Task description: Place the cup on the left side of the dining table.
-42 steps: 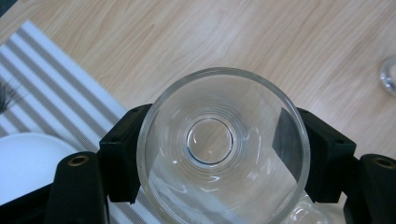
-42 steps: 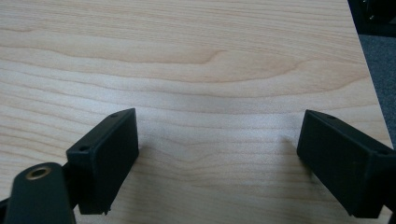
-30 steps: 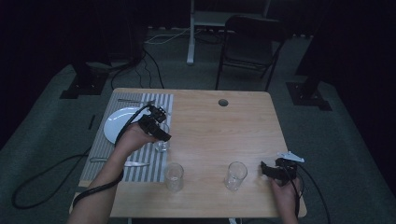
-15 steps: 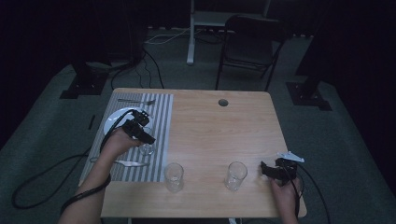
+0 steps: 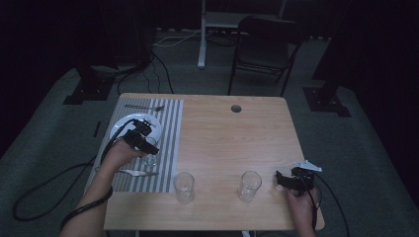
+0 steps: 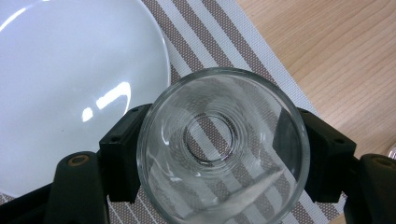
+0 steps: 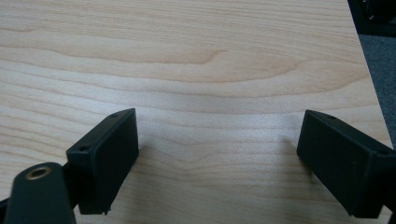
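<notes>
My left gripper (image 5: 148,149) is shut on a clear drinking glass (image 5: 151,159), over the striped placemat (image 5: 168,123) just right of the white plate (image 5: 144,121). In the left gripper view I look down into the glass (image 6: 224,149); both black pads press its sides, and the plate (image 6: 70,84) lies at the left. I cannot tell whether the glass base touches the mat. My right gripper (image 5: 280,179) rests open near the table's front right corner, pointing left. In the right gripper view its jaws (image 7: 217,158) stand wide apart over bare wood.
Two more empty glasses (image 5: 184,186) (image 5: 248,185) stand along the front of the wooden table (image 5: 237,143). A fork (image 5: 144,106) lies at the mat's far end and a pale utensil (image 5: 134,172) near its front. A cable hole (image 5: 236,108) is at the back.
My left hand has carried the glass leftward and down, from the mat's right edge to a spot beside the plate. The right gripper has stayed still.
</notes>
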The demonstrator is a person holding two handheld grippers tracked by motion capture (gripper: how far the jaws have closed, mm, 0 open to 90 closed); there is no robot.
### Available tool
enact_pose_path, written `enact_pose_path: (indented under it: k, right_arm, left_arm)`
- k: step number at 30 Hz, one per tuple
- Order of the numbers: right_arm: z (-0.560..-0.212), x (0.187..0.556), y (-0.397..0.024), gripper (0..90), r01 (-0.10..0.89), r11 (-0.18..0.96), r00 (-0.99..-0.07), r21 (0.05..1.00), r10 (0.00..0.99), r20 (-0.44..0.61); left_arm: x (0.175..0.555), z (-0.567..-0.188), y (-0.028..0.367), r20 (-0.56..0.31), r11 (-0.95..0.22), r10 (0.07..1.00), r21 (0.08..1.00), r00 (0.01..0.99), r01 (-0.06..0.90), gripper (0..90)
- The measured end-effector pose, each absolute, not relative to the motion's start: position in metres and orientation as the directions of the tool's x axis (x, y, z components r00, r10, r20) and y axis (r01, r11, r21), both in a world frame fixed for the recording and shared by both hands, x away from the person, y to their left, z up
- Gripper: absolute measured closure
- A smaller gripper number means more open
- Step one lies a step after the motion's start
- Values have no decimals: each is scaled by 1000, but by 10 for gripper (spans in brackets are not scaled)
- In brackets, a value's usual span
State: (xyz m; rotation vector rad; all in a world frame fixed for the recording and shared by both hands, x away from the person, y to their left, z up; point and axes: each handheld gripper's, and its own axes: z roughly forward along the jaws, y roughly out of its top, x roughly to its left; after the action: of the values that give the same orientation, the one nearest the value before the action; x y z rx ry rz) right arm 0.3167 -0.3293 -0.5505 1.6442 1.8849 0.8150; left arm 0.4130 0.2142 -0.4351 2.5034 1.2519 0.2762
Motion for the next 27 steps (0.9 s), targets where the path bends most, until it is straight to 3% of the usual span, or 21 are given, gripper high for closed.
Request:
enact_pose_path:
  k: [7, 9, 13, 19, 20, 27]
  right_arm:
    - [-550, 317, -329, 123, 687, 89, -141, 721, 990, 12]
    - [-550, 317, -329, 123, 687, 89, -141, 721, 990, 12]
    - [-550, 317, -329, 123, 687, 89, -141, 721, 990, 12]
    - [-550, 317, -329, 123, 687, 89, -141, 721, 990, 12]
    - [-550, 317, -329, 123, 687, 89, -141, 721, 990, 12]
    - [-550, 317, -329, 123, 687, 90, -141, 721, 990, 11]
  left_arm:
    - [407, -439, 218, 25, -524, 822, 423, 569, 739, 284]
    - [406, -440, 219, -5, -516, 819, 432, 574, 740, 213]
    - [402, -443, 220, -8, -509, 823, 436, 568, 743, 201]
    - [397, -453, 223, -81, -469, 827, 448, 557, 761, 81]
    - [397, -453, 223, -81, -469, 827, 448, 557, 761, 26]
    - [383, -467, 225, -81, -423, 847, 496, 526, 758, 17]
